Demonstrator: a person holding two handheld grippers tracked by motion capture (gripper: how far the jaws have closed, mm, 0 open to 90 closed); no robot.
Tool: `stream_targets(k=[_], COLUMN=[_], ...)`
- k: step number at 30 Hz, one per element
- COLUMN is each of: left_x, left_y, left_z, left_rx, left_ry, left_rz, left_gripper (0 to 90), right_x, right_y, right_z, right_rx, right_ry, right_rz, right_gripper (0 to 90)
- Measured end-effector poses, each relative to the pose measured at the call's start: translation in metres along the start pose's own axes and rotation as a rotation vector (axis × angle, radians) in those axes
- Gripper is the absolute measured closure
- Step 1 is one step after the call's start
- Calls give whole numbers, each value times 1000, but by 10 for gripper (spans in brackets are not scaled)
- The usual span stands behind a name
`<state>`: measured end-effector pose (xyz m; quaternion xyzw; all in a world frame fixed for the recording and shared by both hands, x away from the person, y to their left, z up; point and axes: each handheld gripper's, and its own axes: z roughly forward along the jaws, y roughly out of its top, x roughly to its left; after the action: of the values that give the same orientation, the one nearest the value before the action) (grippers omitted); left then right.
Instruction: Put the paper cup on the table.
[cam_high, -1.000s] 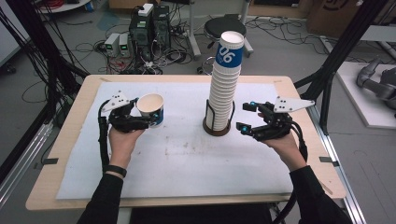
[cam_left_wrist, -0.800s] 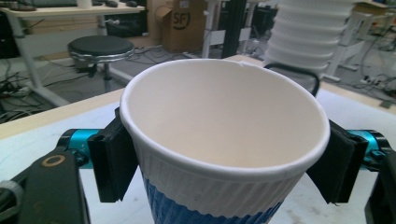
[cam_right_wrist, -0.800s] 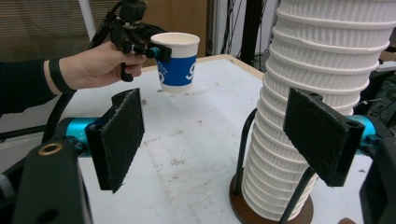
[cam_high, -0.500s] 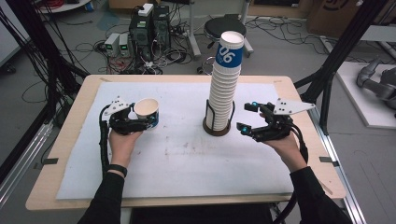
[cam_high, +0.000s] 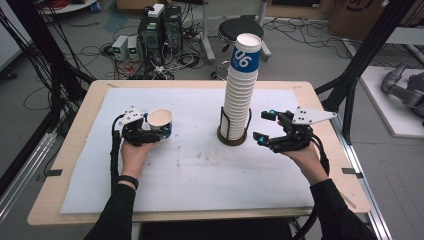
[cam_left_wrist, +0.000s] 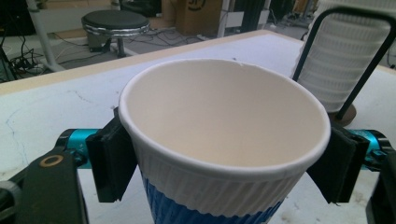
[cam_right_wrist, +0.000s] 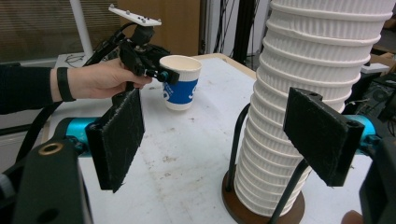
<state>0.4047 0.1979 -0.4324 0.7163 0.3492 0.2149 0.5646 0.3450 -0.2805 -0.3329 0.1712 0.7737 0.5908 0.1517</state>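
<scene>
L tongs (cam_left_wrist: 224, 163) hide cup (cam_left_wrist: 224, 140) sides; base cut off.

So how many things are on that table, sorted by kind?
Single cup, between the left gripper's jaws: 1
Stack of cups, too many nested to count singly: 1
Holder with a brown base, bearing the stack: 1
Grippers, counting the right gripper: 2
White mat: 1
Total: 6
</scene>
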Motion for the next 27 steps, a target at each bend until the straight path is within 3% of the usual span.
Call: stream_targets(k=[12, 16, 27], left_x=[3, 2, -5], left_y=[-6, -8, -3], left_z=[5, 6, 5], left_rx=[30, 77, 115], left_ry=[2, -4, 59], left_rz=[-16, -27, -25], left_gripper=[180, 168, 66], right_x=[0, 0, -1], right_y=[-1, -1, -1], right_z=[-1, -1, -1], right_rx=[-3, -14, -18], right_ry=[-5, -10, -17], right_rz=[-6, -9, -12], right_gripper=[211, 211, 210])
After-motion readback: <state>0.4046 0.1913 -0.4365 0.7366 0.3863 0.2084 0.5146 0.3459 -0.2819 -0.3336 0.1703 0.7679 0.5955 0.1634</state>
